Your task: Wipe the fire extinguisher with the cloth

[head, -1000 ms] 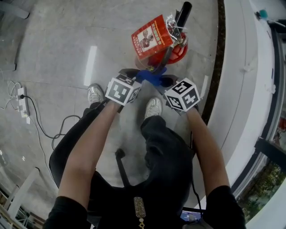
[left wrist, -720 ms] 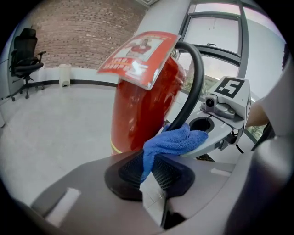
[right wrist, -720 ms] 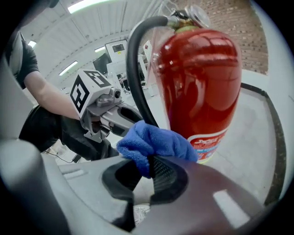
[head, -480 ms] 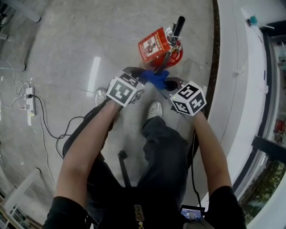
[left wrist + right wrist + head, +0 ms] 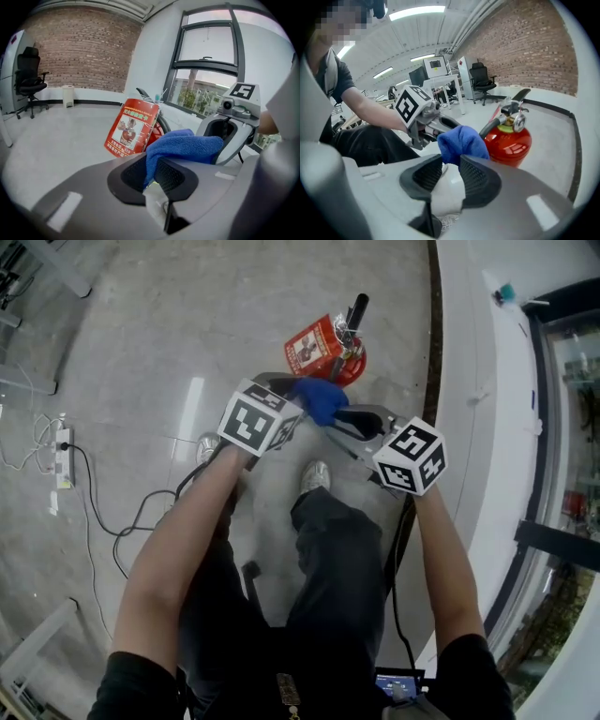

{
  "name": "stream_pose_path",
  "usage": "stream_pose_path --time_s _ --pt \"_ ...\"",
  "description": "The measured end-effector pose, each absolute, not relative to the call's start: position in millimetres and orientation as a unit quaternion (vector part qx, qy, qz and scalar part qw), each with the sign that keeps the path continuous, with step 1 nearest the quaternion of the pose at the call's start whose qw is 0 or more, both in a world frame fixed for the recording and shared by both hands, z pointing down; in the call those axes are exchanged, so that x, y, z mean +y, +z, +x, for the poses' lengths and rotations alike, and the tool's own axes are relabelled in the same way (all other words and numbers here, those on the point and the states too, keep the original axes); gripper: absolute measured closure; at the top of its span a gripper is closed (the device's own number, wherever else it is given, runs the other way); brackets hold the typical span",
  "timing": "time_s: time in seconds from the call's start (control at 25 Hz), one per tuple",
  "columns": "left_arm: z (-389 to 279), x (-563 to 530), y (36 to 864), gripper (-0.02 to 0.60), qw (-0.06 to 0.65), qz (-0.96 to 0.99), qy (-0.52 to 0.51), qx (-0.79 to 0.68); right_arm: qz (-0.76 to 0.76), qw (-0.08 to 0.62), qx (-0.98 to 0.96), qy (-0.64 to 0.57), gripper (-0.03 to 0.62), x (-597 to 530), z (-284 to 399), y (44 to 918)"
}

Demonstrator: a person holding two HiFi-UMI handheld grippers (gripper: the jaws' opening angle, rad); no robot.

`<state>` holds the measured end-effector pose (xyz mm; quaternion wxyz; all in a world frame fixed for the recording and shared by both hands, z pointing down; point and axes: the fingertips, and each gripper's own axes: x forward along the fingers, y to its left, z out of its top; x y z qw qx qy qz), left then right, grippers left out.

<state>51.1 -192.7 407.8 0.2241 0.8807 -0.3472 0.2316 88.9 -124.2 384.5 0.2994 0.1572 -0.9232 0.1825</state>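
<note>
Blue cloth (image 5: 322, 399) pinched in L claw (image 5: 150, 172); R claw (image 5: 445, 173) jaws have just been opening, cloth btw them unpressed; cloth is clear of fire extinguisher (image 5: 328, 348), wiping prob left to do

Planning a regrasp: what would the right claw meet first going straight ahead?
Likely the blue cloth, pinched by the left claw; it hangs at the tips of the right claw, whose jaws have just been opening and press nothing.

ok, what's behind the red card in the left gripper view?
The fire extinguisher: only a sliver of red body and black hose shows past the right edge of the card. The rest is covered by the card and, lower down, the blue cloth.
</note>
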Motion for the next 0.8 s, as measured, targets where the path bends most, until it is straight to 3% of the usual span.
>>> stream_pose_path --time_s 0.52,0.68,0.8 --pt "21.7 -184.4 403.3 0.538 0.19 0.866 0.281 -0.368 0.274 0.234 -0.913 0.193 0.487 -180.2 91.4 345.2" --pt "1.5 -183.3 396.0 0.538 0.187 0.862 0.279 -0.379 0.31 0.234 -0.896 0.213 0.424 -194.7 85.3 354.2" --pt "-13.7 -180.9 391.1 0.538 0.182 0.859 0.28 -0.388 0.338 0.232 -0.883 0.229 0.421 -203.3 82.9 361.2"
